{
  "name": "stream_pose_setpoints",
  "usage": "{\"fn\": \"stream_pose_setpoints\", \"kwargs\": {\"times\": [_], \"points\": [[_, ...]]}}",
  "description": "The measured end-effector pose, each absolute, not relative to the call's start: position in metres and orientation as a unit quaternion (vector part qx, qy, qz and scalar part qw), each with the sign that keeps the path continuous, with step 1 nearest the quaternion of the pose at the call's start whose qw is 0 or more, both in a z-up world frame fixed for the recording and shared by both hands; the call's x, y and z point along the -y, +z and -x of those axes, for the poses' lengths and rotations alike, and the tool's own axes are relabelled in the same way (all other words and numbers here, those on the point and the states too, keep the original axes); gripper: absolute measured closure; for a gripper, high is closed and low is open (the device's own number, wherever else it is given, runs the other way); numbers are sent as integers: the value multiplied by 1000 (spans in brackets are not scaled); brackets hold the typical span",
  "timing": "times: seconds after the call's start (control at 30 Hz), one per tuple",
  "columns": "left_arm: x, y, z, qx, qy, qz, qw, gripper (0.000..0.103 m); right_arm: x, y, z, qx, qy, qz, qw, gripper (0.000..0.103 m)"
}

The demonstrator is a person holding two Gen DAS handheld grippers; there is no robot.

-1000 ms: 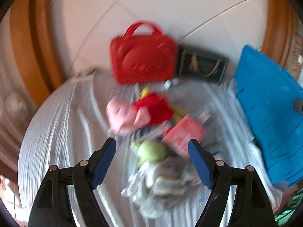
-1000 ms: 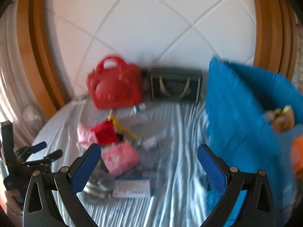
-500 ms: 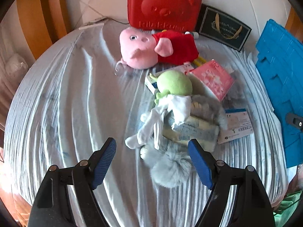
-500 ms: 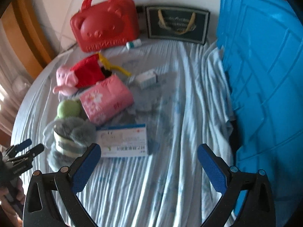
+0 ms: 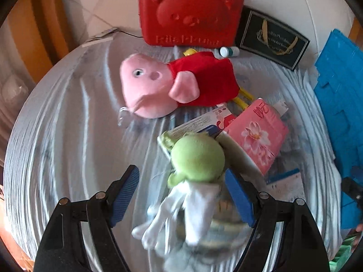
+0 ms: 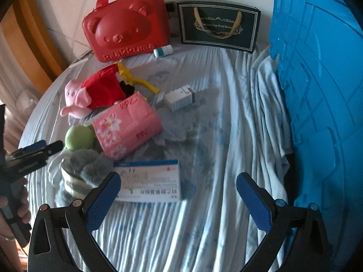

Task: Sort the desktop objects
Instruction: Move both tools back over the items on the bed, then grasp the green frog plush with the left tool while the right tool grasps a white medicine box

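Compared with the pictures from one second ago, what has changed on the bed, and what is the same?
Both claws came down toward the pile. The left claw now has the green-headed plush toy between its open fingers, not gripped. The right claw hangs over the white medicine box, also open. Nothing was taken or let go. The pink pig plush, red bear case and pink tissue pack lie as before.

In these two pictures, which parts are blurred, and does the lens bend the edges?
Left wrist view: the green-headed plush and white cloth near the bottom are smeared; the red bear case is fairly sharp. Right wrist view: mostly sharp; the flat medicine box is slightly soft. Both views curve strongly at the edges.
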State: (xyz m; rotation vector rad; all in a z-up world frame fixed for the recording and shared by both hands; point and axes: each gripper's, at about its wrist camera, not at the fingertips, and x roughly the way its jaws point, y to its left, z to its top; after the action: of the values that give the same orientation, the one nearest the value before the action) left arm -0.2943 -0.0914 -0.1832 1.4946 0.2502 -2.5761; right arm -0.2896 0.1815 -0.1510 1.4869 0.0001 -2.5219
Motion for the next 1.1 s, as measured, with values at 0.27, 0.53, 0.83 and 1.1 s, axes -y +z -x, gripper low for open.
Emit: {"fn": "stream_pose_setpoints", "kwargs": {"times": [0.27,0.53,0.83,1.1], "points": [[89,-211,325,-75,-847,-525,45,50,-162,-164,329,-8,-844,-525,110,0],[137,-185,311,-55,-862,-491,111,50,-144,-179,391,-3,-843,-530,96,0],[182,-193,329,-101,-856,-485,147,50,-163,-229,482,84,-807,-584,27,7],[178,-191,326,-99,-859,-481,143,50,-136,-250,489,49,-801,-596,34,72]]}}
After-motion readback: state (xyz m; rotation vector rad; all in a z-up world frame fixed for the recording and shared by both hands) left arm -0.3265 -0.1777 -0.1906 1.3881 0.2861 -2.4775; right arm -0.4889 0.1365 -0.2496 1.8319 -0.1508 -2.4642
